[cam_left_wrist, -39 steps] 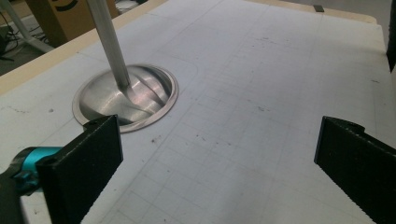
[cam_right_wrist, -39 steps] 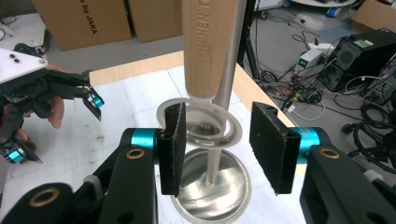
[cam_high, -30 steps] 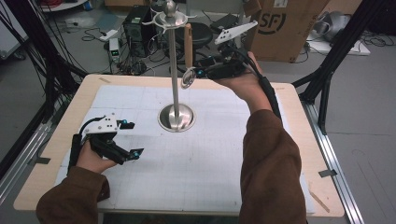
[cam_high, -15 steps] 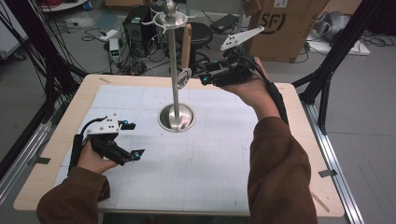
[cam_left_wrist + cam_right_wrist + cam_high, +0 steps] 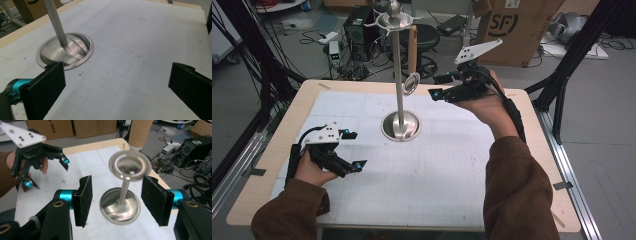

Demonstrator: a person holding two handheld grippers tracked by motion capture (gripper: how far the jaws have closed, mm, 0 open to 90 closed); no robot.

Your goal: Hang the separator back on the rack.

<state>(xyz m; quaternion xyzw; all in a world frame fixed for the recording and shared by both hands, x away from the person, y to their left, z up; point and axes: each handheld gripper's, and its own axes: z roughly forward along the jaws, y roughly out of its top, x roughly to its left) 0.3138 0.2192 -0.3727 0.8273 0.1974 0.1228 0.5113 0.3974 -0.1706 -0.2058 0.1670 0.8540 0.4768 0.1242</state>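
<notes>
Two tongs are recorded over one gridded surface (image 5: 437, 175). Left tongs (image 5: 353, 148): held low at the near left of the surface, jaws set wide apart, nothing between them; the gridded sheet is seen between the jaws in the left gripper view. Metal stand (image 5: 399, 75): upright at the middle of the surface, round base (image 5: 400, 126) resting on the sheet, hooked top carried on a slim pole. Wooden-handled strainer (image 5: 411, 60): hung from the stand's top, handle upward, round metal ring (image 5: 130, 165) downward beside the pole. Right tongs (image 5: 438, 86): raised just right of the ring, jaws apart and empty, the ring seen between and beyond them in the right gripper view.
</notes>
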